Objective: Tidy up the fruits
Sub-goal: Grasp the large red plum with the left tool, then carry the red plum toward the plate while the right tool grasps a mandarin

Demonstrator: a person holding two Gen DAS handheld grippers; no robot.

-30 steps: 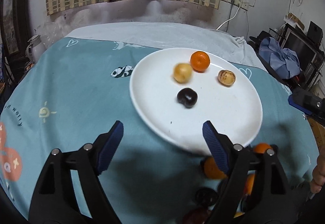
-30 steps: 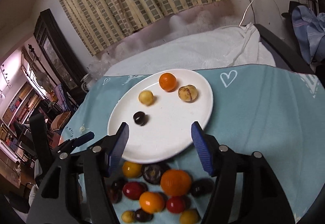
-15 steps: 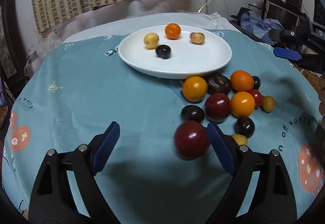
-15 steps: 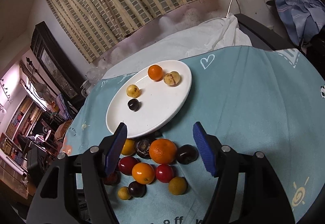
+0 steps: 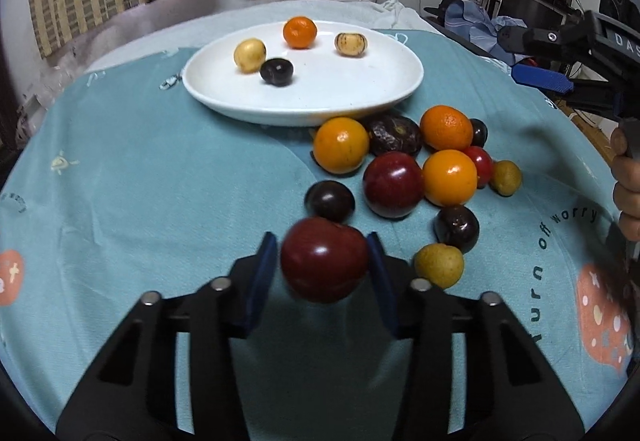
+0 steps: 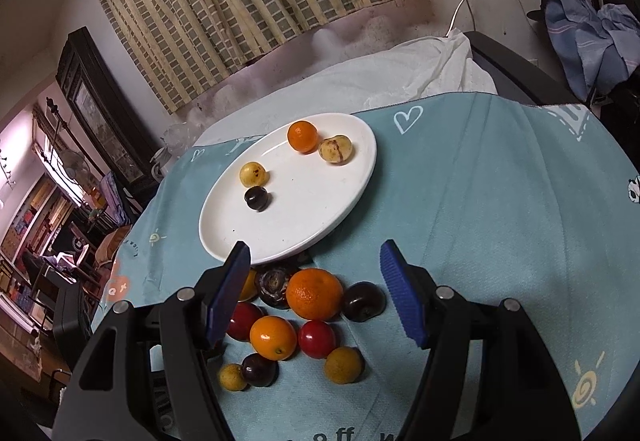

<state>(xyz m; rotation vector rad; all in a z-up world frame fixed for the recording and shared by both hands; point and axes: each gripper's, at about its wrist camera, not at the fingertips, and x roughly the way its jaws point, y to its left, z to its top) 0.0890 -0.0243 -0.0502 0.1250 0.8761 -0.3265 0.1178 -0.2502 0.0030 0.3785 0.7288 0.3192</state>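
My left gripper [image 5: 323, 265] is shut on a dark red plum [image 5: 324, 259], near the front of the fruit pile. A white plate [image 5: 360, 97] farther back holds an orange, two yellowish fruits and a dark plum. Loose fruit lies between: oranges [image 5: 341, 150], another red plum [image 5: 393, 185], dark plums [image 5: 329, 201], small yellow fruits [image 5: 439, 265]. My right gripper [image 6: 316, 293] is open and empty above the pile, over a large orange [image 6: 314, 293]; the plate [image 6: 344, 201] lies just beyond it. The right gripper also shows at the right edge of the left wrist view [image 5: 560, 81].
A teal printed cloth [image 5: 140, 181] covers the round table; a white cloth [image 6: 400, 77] lies at the far side. A wall with a curtain stands behind, and clutter and a chair stand to the right of the table.
My left gripper has pulled back from the plate to the fruit pile and closed on the dark red plum. My right gripper has drawn back a little and stays open.
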